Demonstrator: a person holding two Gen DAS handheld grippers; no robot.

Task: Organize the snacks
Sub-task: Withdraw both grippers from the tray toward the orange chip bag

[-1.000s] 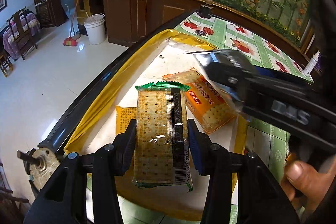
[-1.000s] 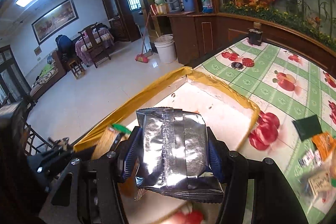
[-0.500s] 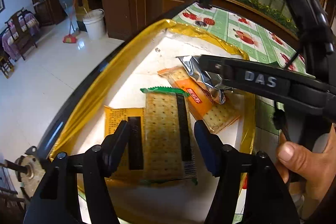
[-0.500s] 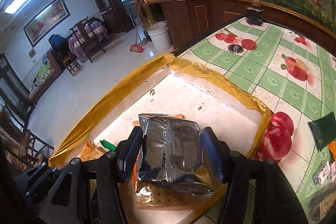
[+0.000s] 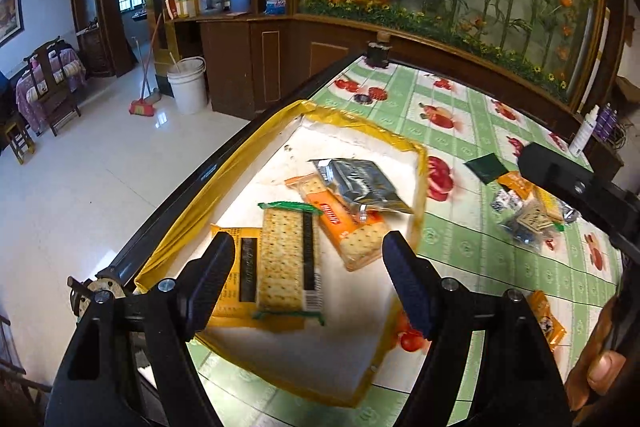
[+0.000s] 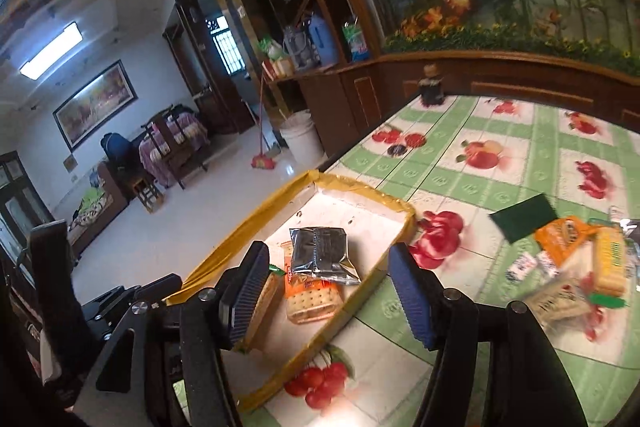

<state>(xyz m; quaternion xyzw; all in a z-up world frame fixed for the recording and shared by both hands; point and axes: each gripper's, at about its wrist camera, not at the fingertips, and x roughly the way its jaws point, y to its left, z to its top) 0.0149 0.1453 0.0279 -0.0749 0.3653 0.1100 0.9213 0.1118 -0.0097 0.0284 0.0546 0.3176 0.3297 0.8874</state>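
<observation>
A shallow white tray with a yellow taped rim (image 5: 236, 171) (image 6: 256, 215) sits at the table's left edge. In it lie a green-trimmed cracker pack (image 5: 286, 259), an orange cracker pack (image 5: 344, 223) (image 6: 310, 295), a yellow pack (image 5: 234, 283) and a silver foil pack (image 5: 360, 183) (image 6: 322, 255) resting on the orange one. My left gripper (image 5: 306, 285) is open and empty, raised above the tray's near end. My right gripper (image 6: 330, 295) is open and empty, raised above the tray.
A heap of loose snack packs (image 5: 528, 211) (image 6: 576, 267) and a dark green pad (image 5: 486, 167) (image 6: 524, 215) lie on the fruit-print tablecloth (image 6: 500, 163) right of the tray. A small dark jar (image 5: 378, 53) stands at the far edge. The floor drops off left of the table.
My left gripper let go of the green-trimmed cracker pack in the tray and my right let go of the silver pack onto the orange one. Both opened wide and drew back upward.
</observation>
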